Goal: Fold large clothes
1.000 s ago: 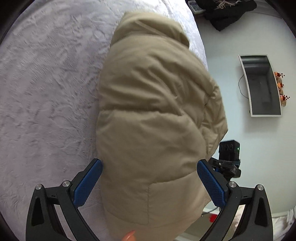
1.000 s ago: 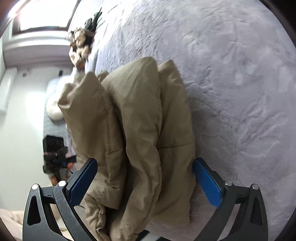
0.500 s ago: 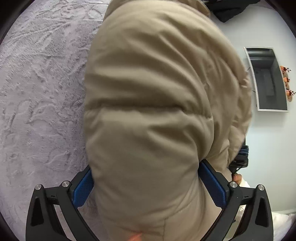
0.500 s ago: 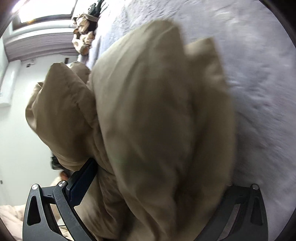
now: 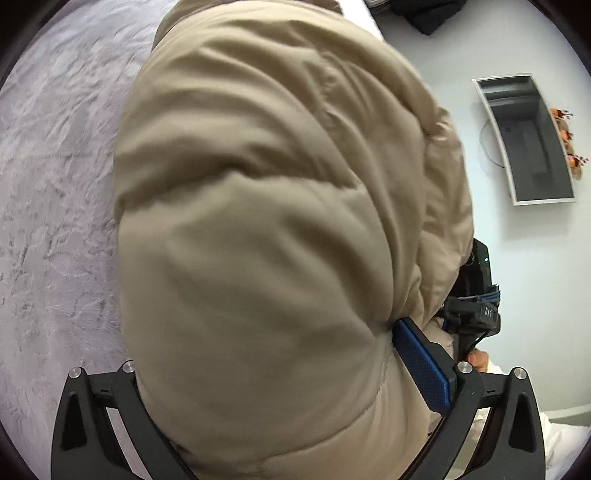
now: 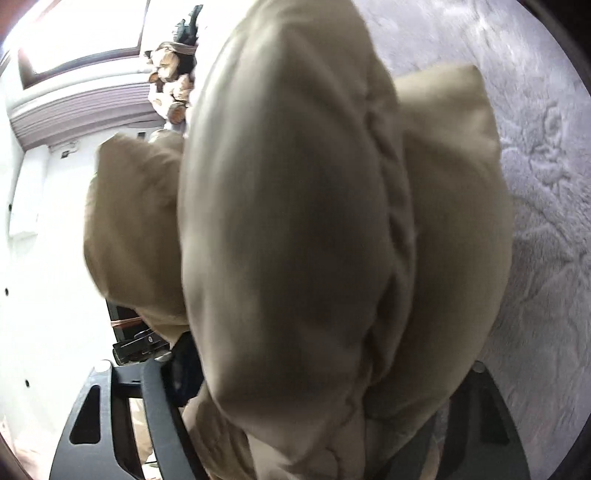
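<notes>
A folded beige puffer jacket fills the left wrist view and lies on a grey plush bedspread. My left gripper has its jaws pressed into the jacket's near end; the right blue pad shows, the left one is buried in fabric. In the right wrist view the jacket bulges between the jaws of my right gripper, which squeezes its stacked layers; both pads are hidden. The right gripper's body also shows in the left wrist view.
The bedspread extends to the right. A white-framed tray or shelf lies on the pale floor beside the bed. Dark clothes lie at the far edge. A brown bundle sits near a bright window.
Both grippers moved forward onto the jacket and closed in; the jacket went from lying between wide-open jaws to being squeezed and filling both views.
</notes>
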`<action>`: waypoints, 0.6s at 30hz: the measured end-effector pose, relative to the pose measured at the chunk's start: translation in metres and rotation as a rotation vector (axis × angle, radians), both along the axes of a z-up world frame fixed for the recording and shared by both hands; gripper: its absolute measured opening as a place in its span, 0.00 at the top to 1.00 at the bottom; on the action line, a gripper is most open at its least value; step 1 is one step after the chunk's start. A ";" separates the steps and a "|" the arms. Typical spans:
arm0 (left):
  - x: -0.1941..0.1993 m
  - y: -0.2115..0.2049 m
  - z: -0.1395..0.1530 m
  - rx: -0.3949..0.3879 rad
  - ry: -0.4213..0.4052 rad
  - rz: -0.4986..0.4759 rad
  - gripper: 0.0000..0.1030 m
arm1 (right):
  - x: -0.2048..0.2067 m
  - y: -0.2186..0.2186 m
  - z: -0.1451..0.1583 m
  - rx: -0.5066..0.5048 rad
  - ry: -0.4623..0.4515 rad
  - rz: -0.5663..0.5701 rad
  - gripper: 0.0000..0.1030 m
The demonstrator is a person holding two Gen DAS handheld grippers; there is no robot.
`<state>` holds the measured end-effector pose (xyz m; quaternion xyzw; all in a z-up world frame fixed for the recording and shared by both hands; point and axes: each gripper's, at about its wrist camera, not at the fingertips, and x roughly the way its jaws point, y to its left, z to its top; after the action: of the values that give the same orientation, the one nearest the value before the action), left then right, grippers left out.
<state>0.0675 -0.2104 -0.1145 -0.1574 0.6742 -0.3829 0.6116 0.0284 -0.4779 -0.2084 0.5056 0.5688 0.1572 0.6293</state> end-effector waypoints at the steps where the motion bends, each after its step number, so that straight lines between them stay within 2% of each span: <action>1: 0.000 0.001 0.008 -0.012 -0.011 0.001 0.00 | 0.000 0.004 0.008 -0.001 -0.023 0.005 0.28; 10: 0.022 0.039 0.057 -0.082 -0.084 0.023 0.00 | 0.020 0.047 0.067 -0.032 -0.168 0.040 0.28; 18: 0.082 0.112 0.093 -0.071 -0.172 0.044 0.00 | 0.076 0.120 0.093 -0.030 -0.252 0.047 0.28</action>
<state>0.1491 -0.0980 -0.0218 -0.1600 0.6015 -0.4052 0.6696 0.1044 -0.3579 -0.1158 0.4587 0.4994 0.2257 0.6994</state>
